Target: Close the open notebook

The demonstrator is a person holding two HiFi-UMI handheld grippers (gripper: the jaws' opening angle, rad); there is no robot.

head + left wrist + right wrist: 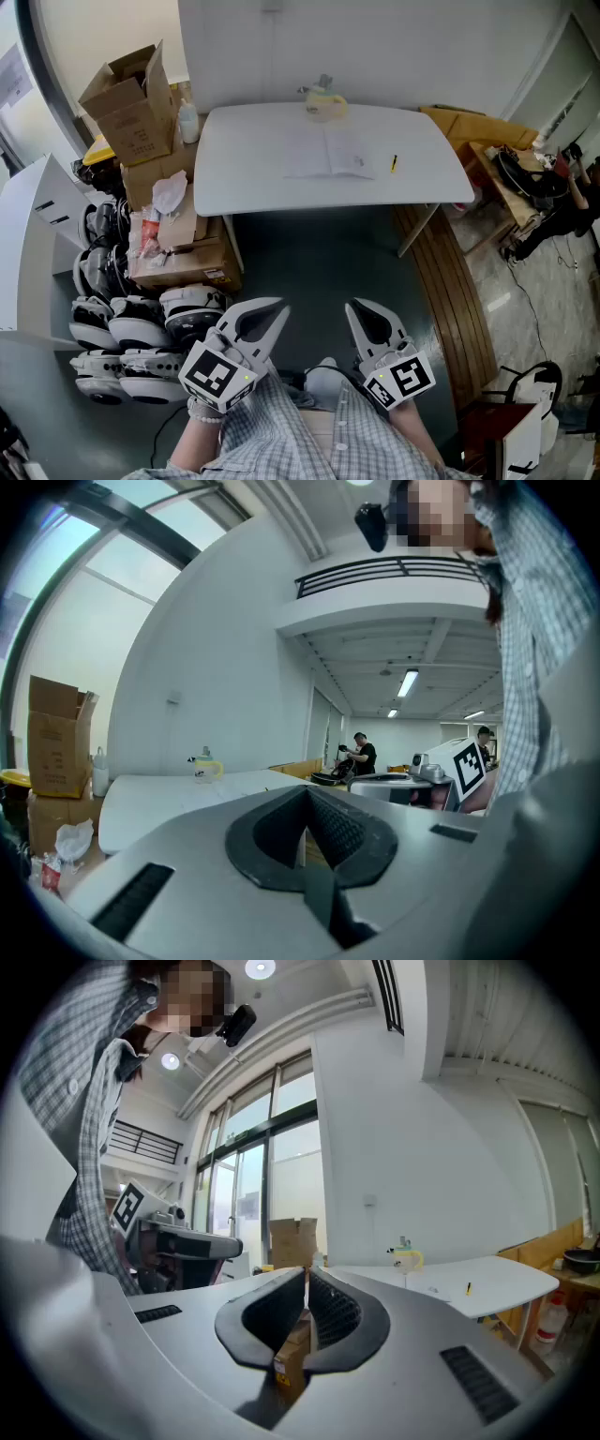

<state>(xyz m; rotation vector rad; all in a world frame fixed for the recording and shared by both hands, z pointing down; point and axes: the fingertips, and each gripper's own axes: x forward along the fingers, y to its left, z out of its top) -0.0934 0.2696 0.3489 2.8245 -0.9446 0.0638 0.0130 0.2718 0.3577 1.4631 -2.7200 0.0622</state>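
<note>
Table [244,183] bears one open notebook [328,156], one pen [394,163], one jug [324,104]. Left gripper [279,307] and right gripper [353,308]: jaws closed, empty.

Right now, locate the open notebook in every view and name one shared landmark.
Head view: open notebook top centre, on the white table.
Left gripper view: cannot be made out.
Right gripper view: faint, right of centre, beside the pen.
Shared landmark: yellow jug.
</note>
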